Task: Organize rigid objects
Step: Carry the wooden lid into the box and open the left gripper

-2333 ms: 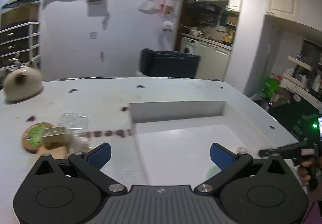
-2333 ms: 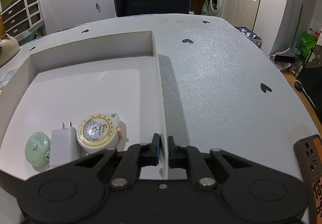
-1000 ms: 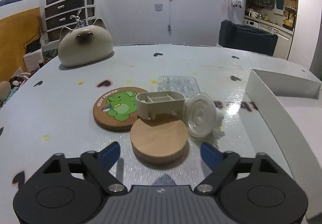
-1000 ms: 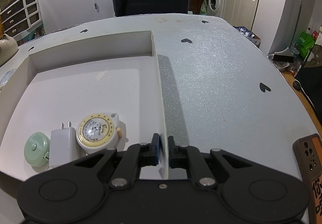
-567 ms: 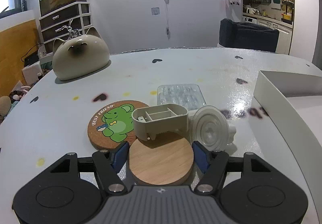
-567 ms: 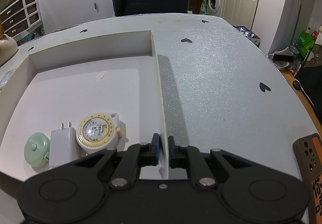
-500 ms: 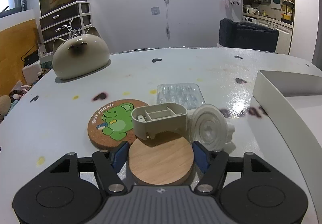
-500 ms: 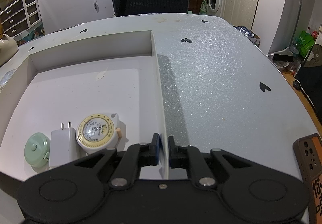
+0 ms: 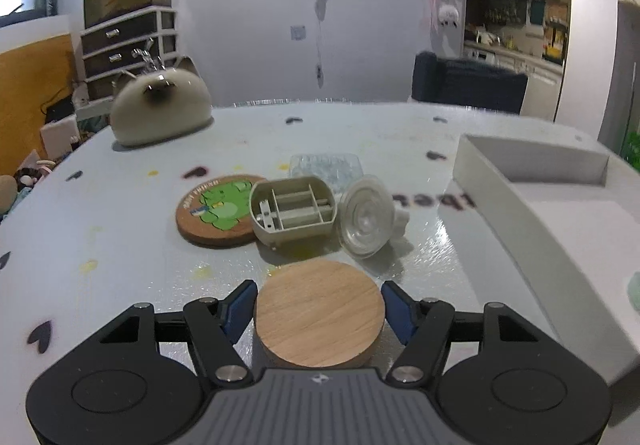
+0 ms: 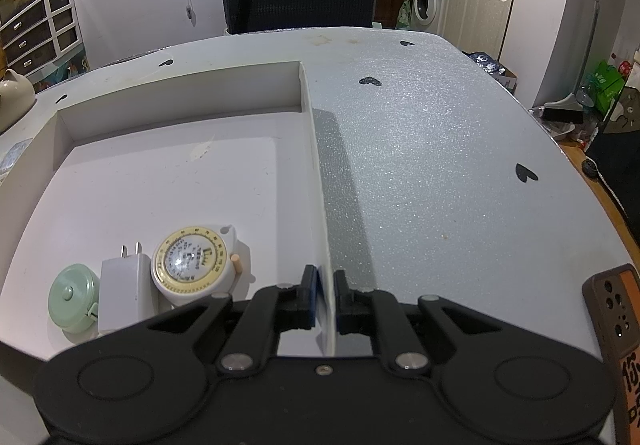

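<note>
My left gripper (image 9: 319, 299) is shut on a round wooden disc (image 9: 318, 319), its blue pads pressing on both sides, and holds it near the table. Just beyond lie a cork coaster with a green bear (image 9: 218, 209), a beige divided box (image 9: 294, 207) tipped on its side, a clear round cap (image 9: 366, 221) and a clear blister pack (image 9: 326, 165). My right gripper (image 10: 325, 285) is shut on the right wall of the white tray (image 10: 318, 185). In the tray's near left corner sit a green round tin (image 10: 72, 295), a white plug (image 10: 124, 289) and a yellow-faced tape measure (image 10: 192, 263).
A cat-shaped ceramic pot (image 9: 160, 109) stands at the table's far left. In the left wrist view the white tray (image 9: 560, 213) lies to the right of the pile. A brown phone case (image 10: 616, 309) lies at the table's near right edge. A dark chair (image 10: 300, 3) stands behind the table.
My left gripper closed on the wooden disc and drew it back from the pile; the beige box that rested on it now lies tipped beyond. The right gripper has not moved.
</note>
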`<state>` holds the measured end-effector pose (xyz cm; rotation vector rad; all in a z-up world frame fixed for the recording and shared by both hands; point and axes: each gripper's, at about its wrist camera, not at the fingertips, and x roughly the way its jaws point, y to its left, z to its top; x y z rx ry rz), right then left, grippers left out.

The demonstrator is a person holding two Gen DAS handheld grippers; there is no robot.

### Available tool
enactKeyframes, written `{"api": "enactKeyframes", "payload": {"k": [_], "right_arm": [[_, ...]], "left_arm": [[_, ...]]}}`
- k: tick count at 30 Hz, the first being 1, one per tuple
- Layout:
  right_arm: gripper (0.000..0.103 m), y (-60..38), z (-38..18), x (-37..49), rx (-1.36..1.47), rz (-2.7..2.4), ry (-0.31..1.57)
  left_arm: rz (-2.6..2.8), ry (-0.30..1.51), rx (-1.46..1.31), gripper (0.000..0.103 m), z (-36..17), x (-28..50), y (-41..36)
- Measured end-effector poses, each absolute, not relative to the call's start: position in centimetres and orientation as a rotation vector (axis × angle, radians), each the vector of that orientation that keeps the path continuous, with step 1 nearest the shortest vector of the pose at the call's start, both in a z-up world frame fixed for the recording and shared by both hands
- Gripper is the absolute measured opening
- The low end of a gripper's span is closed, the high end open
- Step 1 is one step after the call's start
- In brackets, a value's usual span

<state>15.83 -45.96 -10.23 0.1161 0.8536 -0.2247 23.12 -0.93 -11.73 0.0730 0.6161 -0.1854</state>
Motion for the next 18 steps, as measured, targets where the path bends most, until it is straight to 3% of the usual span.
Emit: {"api": "enactKeyframes", "payload": {"k": [18], "right_arm": [[0.009,-45.9,-10.2,15.8,0.118,-0.230,0.854]], "left_arm": [[-0.477,0.488,0.002,0.068,-6.1,18.3,-8.5]]}}
